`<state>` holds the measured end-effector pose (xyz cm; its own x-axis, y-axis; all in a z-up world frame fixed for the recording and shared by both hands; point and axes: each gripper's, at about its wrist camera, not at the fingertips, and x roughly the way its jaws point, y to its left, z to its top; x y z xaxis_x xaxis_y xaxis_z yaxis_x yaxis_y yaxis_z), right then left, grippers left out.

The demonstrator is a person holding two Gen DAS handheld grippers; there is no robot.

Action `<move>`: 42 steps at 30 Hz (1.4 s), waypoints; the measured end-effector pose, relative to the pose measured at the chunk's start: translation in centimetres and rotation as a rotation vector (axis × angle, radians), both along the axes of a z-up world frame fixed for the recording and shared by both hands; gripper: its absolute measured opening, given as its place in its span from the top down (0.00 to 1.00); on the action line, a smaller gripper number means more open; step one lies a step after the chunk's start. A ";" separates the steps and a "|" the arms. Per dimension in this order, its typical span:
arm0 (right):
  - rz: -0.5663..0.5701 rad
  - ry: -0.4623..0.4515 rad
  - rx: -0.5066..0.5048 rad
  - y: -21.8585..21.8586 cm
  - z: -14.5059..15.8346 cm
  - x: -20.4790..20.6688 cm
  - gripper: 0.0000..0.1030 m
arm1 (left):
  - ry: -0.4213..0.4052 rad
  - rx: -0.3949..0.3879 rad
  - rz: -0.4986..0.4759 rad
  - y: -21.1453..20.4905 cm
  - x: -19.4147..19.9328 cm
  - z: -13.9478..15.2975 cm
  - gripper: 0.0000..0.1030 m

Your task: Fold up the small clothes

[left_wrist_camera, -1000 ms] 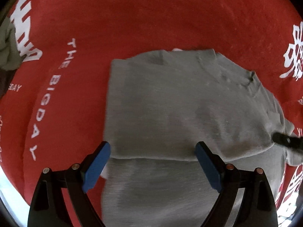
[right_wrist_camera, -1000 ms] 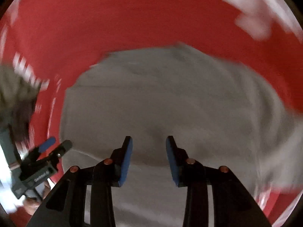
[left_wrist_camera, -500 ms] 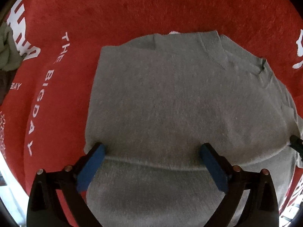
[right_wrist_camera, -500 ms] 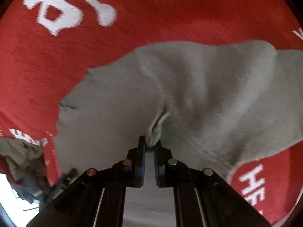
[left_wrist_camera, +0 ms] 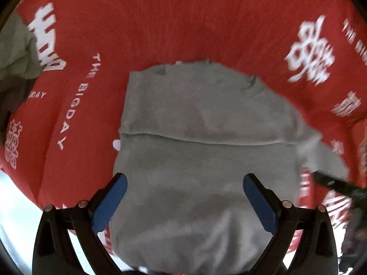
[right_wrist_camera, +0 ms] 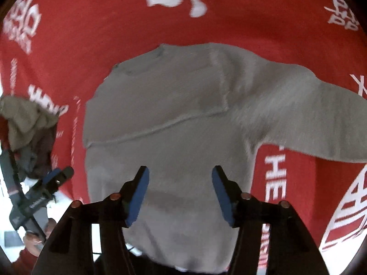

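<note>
A small grey sweater (left_wrist_camera: 195, 137) lies on a red cloth with white lettering (left_wrist_camera: 183, 23). Its lower part is folded up over the body, with a hem line running across the middle. One sleeve (right_wrist_camera: 309, 119) spreads out to the right in the right wrist view. My left gripper (left_wrist_camera: 183, 201) is open and empty above the sweater's near part. My right gripper (right_wrist_camera: 180, 194) is open and empty over the sweater (right_wrist_camera: 172, 114) too. The left gripper shows at the left edge of the right wrist view (right_wrist_camera: 52, 181), and the right gripper's tip shows at the right of the left wrist view (left_wrist_camera: 332, 183).
A heap of olive and dark clothes (left_wrist_camera: 16, 57) lies at the far left of the red cloth; it also shows in the right wrist view (right_wrist_camera: 27, 123). The cloth's near edge hangs over a white surface (left_wrist_camera: 13, 197).
My right gripper was shut on a pinch of the sweater half a second ago; now it is open and has drawn back. My left gripper has pulled back too, staying open.
</note>
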<state>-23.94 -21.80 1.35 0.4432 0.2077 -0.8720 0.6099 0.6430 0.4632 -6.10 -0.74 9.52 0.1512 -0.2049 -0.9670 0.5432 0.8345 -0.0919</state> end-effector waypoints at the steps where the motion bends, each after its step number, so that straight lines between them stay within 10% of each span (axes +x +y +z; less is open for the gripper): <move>1: 0.012 -0.002 0.000 0.4 0.5 -0.2 0.34 | -0.009 -0.028 0.015 0.5 -0.7 1.7 0.01; 12: 0.184 -0.060 -0.075 6.7 9.4 -0.1 0.16 | -0.047 -0.035 -0.083 4.7 -6.2 10.7 0.01; 28: -0.032 -0.063 -0.127 13.8 14.0 -4.6 0.16 | -0.125 -0.145 -0.121 15.3 -11.2 16.2 0.01; 42: 0.010 -0.118 -0.105 14.6 16.0 -4.6 0.16 | -0.124 -0.078 0.013 10.9 -11.5 17.8 0.01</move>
